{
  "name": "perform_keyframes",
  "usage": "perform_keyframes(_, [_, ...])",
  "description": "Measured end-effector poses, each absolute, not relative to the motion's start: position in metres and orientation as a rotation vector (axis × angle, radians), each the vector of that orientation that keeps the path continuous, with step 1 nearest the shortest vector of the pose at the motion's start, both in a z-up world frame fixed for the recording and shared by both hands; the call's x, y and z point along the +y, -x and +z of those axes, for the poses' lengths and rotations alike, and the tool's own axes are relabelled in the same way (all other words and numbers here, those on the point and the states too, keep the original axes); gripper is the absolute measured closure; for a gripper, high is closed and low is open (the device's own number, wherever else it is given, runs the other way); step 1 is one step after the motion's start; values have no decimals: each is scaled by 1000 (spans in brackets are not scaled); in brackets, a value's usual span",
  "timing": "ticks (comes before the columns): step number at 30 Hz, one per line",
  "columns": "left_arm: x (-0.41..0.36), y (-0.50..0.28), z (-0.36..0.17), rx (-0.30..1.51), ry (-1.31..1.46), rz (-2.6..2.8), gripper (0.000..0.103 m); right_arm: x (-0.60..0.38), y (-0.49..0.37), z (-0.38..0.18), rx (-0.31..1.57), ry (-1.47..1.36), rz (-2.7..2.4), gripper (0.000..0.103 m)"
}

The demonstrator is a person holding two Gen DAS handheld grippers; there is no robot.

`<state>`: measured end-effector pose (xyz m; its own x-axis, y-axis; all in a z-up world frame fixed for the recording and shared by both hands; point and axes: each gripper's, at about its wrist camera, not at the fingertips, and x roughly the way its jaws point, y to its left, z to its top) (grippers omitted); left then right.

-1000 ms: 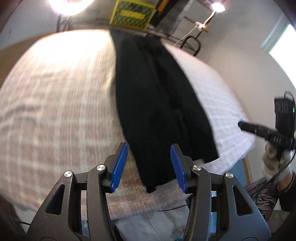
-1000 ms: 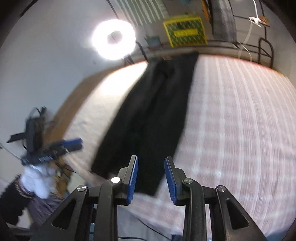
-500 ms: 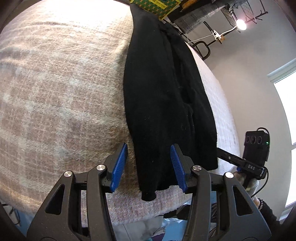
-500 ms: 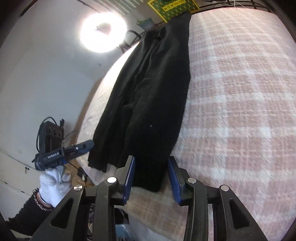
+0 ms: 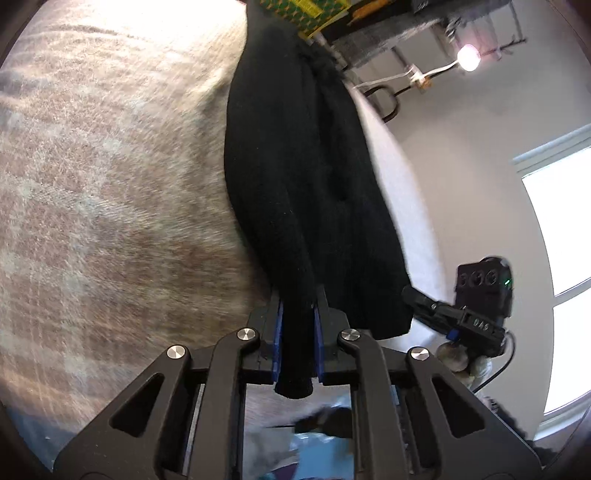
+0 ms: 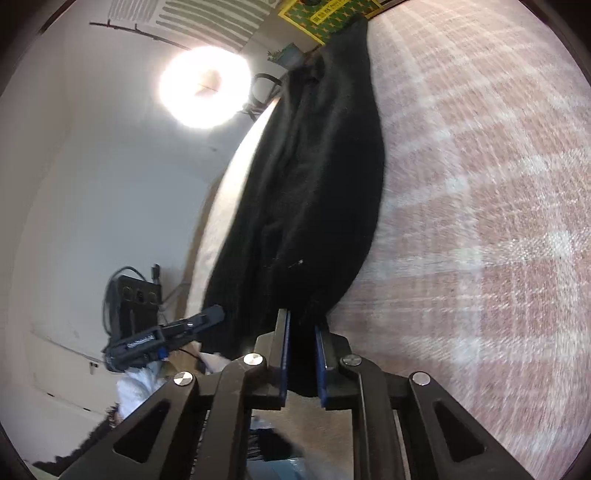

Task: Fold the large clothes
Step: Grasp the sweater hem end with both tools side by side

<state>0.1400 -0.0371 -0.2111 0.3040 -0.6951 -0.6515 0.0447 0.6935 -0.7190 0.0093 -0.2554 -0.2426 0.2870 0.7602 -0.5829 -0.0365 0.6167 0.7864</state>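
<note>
**Both grippers close on the near hem of the black garment**

Since a second ago both grippers have dropped to the near end of the cloth, and their blue pads, then standing apart above it, now pinch it. The left gripper (image 5: 297,325) has its jaws closing with a bunched corner of the black garment (image 5: 295,177) squeezed between the pads, a stub of cloth poking out behind them. The right gripper (image 6: 303,347) likewise has its jaws closing on the other near corner of the same garment (image 6: 317,166), fabric filling the narrow gap.

The garment lies flat on the pink-and-white checked bedspread (image 5: 110,184), close to one side edge of the bed. Its long axis runs straight away from the cameras, from the gripped end toward the far end of the bed, where a yellow-and-green box (image 5: 303,11) stands. It looks folded lengthwise into a narrow strip.

A gloved hand (image 6: 140,384) holds the left gripper in the right wrist view. A ring light (image 6: 205,86) glows on the wall side.
</note>
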Motion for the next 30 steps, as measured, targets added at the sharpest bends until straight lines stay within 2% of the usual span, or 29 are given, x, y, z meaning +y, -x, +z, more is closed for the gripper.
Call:
perform_keyframes(3, [-36,-139,-205,1150,648,-542,92,-249,-5,-219,1137,-708,658,102])
perform_keyframes(6, [-36,-143,-224,1212,662,-502,92,-240,-6,-233,1209,-621,611,102])
perform_keyframes(10, [-37,-145,-219,1199,652,-512,92,-237,-8,-245,1239,-621,593,102])
perform_keyframes(12, [-37,-149,-215,1190,638,-518,92,-238,-9,-235,1217,-575,607,93])
perform_keyframes(13, [-38,-151,-215,1189,633,-517,92,-241,-9,-232,1214,-558,604,85])
perform_keyframes(14, [-40,-152,-216,1192,634,-515,92,-245,-10,-231,1211,-558,599,56])
perform_keyframes(15, [-41,-153,-217,1196,633,-514,92,-247,-9,-231,1204,-562,590,49])
perform_keyframes(19, [-40,-152,-222,1210,627,-507,92,-247,-7,-244,1223,-557,608,68])
perform_keyframes(20, [-38,-150,-224,1210,630,-504,92,-245,-8,-245,1240,-567,620,83])
perform_keyframes(21, [-38,-150,-224,1210,635,-502,92,-244,-9,-247,1258,-584,629,90])
perform_keyframes(24, [-34,-148,-219,1193,667,-501,92,-246,-9,-247,1259,-638,629,95])
perform_keyframes(30, [-34,-158,-193,1124,720,-549,92,-266,-14,-226,1198,-795,634,96])
